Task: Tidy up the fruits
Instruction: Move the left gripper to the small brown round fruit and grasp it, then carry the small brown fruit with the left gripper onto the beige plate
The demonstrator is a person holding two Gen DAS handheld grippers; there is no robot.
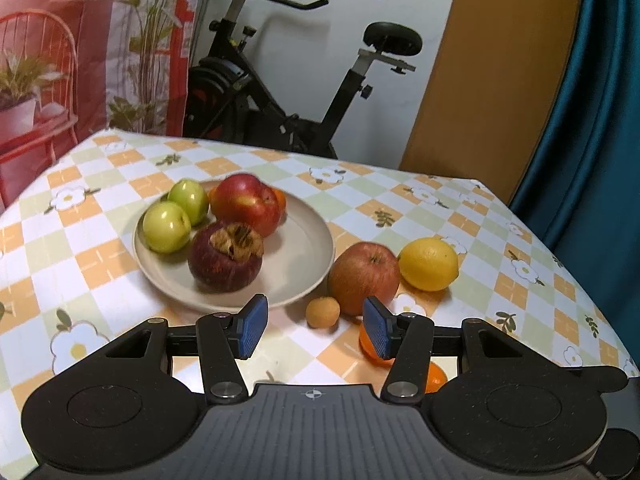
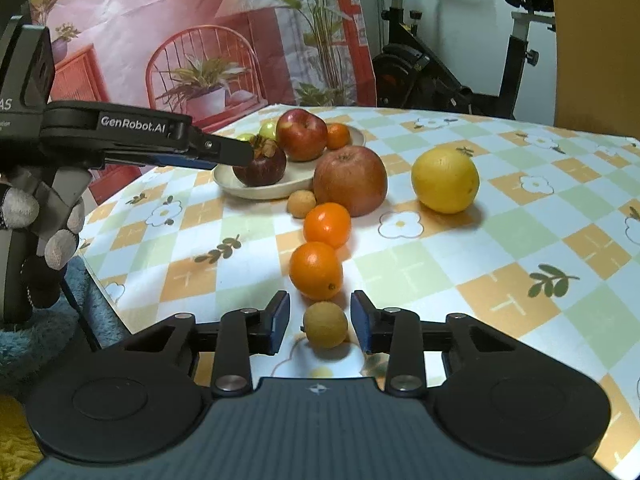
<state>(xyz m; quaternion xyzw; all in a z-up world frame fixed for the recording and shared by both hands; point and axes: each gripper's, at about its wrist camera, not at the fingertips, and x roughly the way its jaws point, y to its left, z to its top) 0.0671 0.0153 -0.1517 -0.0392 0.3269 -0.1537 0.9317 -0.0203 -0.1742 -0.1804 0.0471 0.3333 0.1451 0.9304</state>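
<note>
A beige plate (image 1: 304, 264) holds two green apples (image 1: 167, 227), a red apple (image 1: 246, 202), a dark mangosteen (image 1: 226, 258) and a small orange (image 1: 280, 200). Beside the plate on the checked cloth lie a reddish apple (image 1: 362, 278), a lemon (image 1: 429, 264), a small tan fruit (image 1: 322, 311) and an orange (image 1: 366, 344) partly hidden by a finger. My left gripper (image 1: 315, 328) is open and holds nothing, just in front of the plate. My right gripper (image 2: 320, 322) stands around another small tan fruit (image 2: 325, 324), with narrow gaps at both pads. Two oranges (image 2: 316, 270) lie just beyond it.
The left gripper (image 2: 236, 154) reaches in from the left in the right wrist view, its tip by the mangosteen (image 2: 260, 168), held by a gloved hand (image 2: 40, 220). The table's left edge (image 2: 100, 272) is close. An exercise bike (image 1: 280, 92) and a printed backdrop (image 1: 80, 60) stand behind the table.
</note>
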